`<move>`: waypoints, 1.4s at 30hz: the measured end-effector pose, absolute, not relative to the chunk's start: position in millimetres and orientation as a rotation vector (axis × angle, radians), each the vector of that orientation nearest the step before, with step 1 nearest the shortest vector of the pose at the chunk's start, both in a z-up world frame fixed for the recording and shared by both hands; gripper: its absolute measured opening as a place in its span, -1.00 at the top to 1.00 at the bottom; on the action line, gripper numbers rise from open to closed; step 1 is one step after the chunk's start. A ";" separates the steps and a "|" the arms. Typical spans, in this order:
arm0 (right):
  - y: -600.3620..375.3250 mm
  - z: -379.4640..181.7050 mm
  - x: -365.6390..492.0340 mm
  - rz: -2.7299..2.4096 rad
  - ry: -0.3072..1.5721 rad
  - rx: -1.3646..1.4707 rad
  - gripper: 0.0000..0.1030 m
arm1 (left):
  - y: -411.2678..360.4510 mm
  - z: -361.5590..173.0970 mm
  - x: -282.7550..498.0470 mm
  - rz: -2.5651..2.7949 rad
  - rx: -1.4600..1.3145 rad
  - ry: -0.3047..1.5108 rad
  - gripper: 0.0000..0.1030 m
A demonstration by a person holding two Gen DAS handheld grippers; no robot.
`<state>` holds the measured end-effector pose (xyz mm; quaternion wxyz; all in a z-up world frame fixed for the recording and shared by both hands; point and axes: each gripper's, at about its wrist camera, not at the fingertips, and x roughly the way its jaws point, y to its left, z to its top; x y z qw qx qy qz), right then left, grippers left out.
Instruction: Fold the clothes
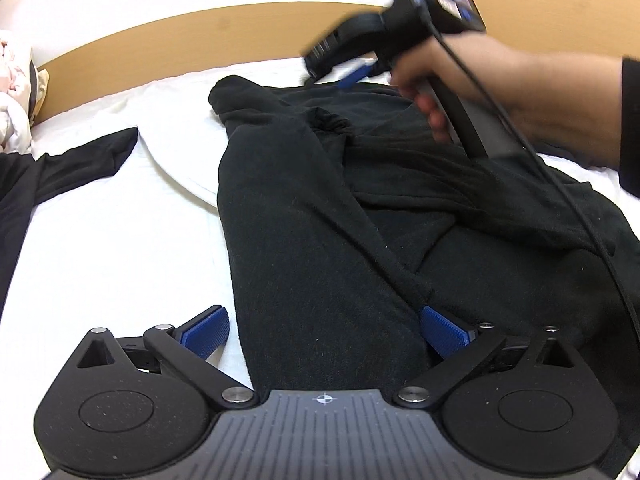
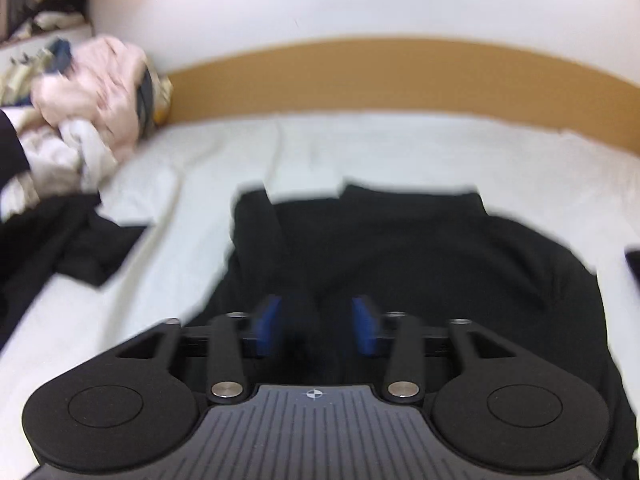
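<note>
A black sweatshirt lies spread on the white bed sheet, with a sleeve folded across its body. My left gripper stands open at the garment's near left edge: its left pad is over the sheet, its right pad over the black cloth. A hand holds my right gripper at the sweatshirt's far end. In the blurred right wrist view that gripper is open low over the sweatshirt. A dark strip of cloth runs between its pads, which stand clear of it.
A second black garment lies on the sheet at the left. A heap of pale pink and white clothes is piled at the far left corner. A wooden headboard and a white wall close off the far side.
</note>
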<state>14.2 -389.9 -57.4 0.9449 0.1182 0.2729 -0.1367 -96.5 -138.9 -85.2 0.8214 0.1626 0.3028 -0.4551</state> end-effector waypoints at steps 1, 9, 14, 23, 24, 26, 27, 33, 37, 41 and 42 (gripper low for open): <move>-388.0 -55.7 16.2 -0.265 0.555 0.231 -0.03 | -139.6 -85.2 -95.9 -0.971 0.346 0.648 -0.98; -360.8 -65.9 -22.8 -0.170 0.525 0.279 -0.03 | -125.0 -60.1 -74.5 -1.000 0.218 0.659 -0.98; -343.5 -74.5 -95.5 -0.067 0.538 0.393 0.01 | -91.5 -22.1 -46.1 -0.904 0.040 0.577 -0.98; -314.8 -58.1 -128.0 -0.132 0.559 0.321 0.92 | -97.9 -30.5 -36.8 -0.828 -0.017 0.582 -0.98; -323.0 -55.9 -136.5 -0.190 0.540 0.337 0.92 | -99.3 -32.1 -36.8 -0.833 -0.022 0.592 -0.98; -328.3 -62.6 -141.5 -0.198 0.575 0.343 0.90 | -105.8 -37.7 -36.7 -0.852 -0.017 0.600 -0.99; -330.7 -63.8 -145.1 -0.180 0.586 0.357 0.90 | -110.5 -40.6 -37.8 -0.860 -0.010 0.604 -0.99; -370.0 -32.0 -213.0 -0.176 0.469 0.489 -0.31 | -141.6 -56.9 -53.9 -0.915 0.100 0.678 -0.99; -413.5 -16.5 -270.5 -0.393 0.455 0.442 -0.31 | -165.7 -85.1 -83.2 -0.948 0.306 0.706 -0.99; -442.3 -25.7 -320.9 -0.524 0.485 0.453 -0.31 | -166.1 -80.6 -109.8 -0.986 0.393 0.655 -0.99; -443.9 -30.9 -329.9 -0.525 0.500 0.450 -0.31 | -161.3 -76.5 -108.4 -0.989 0.353 0.647 -0.99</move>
